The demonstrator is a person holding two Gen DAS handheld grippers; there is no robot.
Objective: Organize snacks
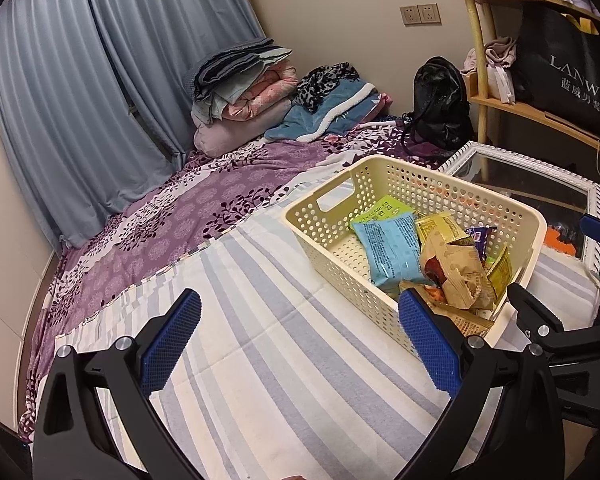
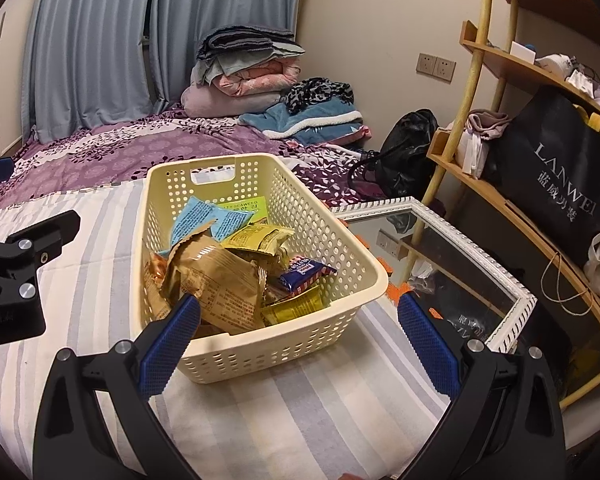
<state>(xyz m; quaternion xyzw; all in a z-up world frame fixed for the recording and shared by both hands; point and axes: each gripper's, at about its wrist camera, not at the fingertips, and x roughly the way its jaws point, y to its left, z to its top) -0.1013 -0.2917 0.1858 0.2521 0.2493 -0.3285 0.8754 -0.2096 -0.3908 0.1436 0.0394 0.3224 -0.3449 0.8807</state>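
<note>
A cream perforated basket stands on the striped cloth and holds several snack packets. Among them are a blue packet, a brown crumpled bag, yellow packets, a green seaweed pack and a small dark blue bar. My left gripper is open, hovering over the cloth just left of the basket's near corner. My right gripper is open in front of the basket's near wall, holding nothing.
The striped cloth covers a bed with a purple floral sheet. Folded blankets lie at the far end. A white-framed mirror lies right of the basket. A wooden shelf with a black bag stands at right.
</note>
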